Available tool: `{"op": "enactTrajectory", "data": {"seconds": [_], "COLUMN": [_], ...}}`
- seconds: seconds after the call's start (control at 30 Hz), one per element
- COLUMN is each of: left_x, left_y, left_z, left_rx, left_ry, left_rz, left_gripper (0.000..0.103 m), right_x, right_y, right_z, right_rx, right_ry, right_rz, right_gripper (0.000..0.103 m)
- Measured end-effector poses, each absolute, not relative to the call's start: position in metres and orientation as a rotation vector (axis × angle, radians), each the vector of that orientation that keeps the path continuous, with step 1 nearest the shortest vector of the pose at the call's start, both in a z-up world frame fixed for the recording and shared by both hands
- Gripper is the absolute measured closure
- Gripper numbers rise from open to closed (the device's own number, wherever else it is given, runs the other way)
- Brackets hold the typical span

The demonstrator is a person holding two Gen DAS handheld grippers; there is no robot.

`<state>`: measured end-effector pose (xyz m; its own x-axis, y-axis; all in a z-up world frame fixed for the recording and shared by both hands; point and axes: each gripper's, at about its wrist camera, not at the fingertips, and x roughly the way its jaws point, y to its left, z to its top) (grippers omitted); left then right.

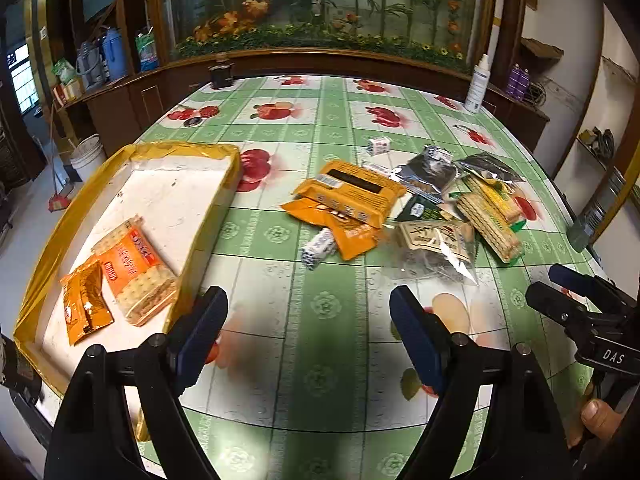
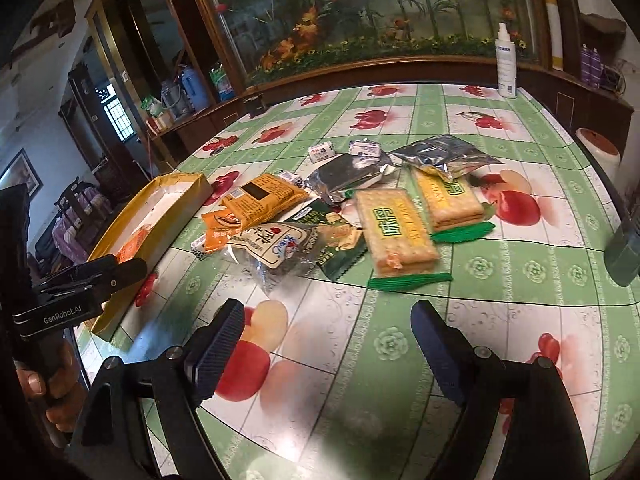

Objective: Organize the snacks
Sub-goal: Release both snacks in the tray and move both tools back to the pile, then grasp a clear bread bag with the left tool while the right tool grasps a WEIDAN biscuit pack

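L gripper (image 1: 308,328) fingers spread wide apart, nothing btwn them, hovering over the desk (image 1: 320,360) just beside the yellow-rimmed tray (image 1: 224,164), which holds an orange cracker pack (image 1: 134,270) & a small orange sachet (image 1: 82,300). R gripper (image 2: 328,344) fingers also apart & empty, near the loose snack pile: two green-trimmed cracker packs (image 2: 394,232), a clear dark-snack bag (image 2: 276,254), an orange packet (image 2: 262,196), silver foil bags (image 2: 348,174), small wrapped candies (image 2: 322,150). White spray bottle (image 2: 506,66) at desk's far edge.

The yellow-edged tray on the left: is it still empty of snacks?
No, the yellow-edged tray already holds two snacks: an orange cracker pack and a small orange packet beside it.
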<state>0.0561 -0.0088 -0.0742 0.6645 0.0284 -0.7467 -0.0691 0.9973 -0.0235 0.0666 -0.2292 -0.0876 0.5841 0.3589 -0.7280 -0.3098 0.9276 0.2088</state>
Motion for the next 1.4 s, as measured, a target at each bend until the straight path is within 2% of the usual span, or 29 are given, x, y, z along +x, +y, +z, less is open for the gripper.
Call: {"op": "enactTrajectory", "data": {"seconds": [0.5, 1.0, 1.4], "left_x": [0.057, 0.09, 0.139], "left_y": [-0.048, -0.079, -0.095], "left_z": [-0.08, -0.086, -0.108], "left_rx": [0.031, 0.17, 0.041], "left_ry": [0.871, 0.853, 0.961], "left_rz": [0.003, -0.127, -0.15], "left_gripper": [0.019, 0.02, 0.02], "right_x": [0.069, 0.082, 0.098], "right_y": [-0.237, -0.247, -0.248], "right_z": [-0.086, -0.089, -0.096], "right_rx": [-0.027, 0.046, 0.024], "right_ry": [0.87, 0.902, 0.931], "right_rz": [0.294, 0.332, 0.304], "right_gripper": [0.016, 0.016, 0.016]}}
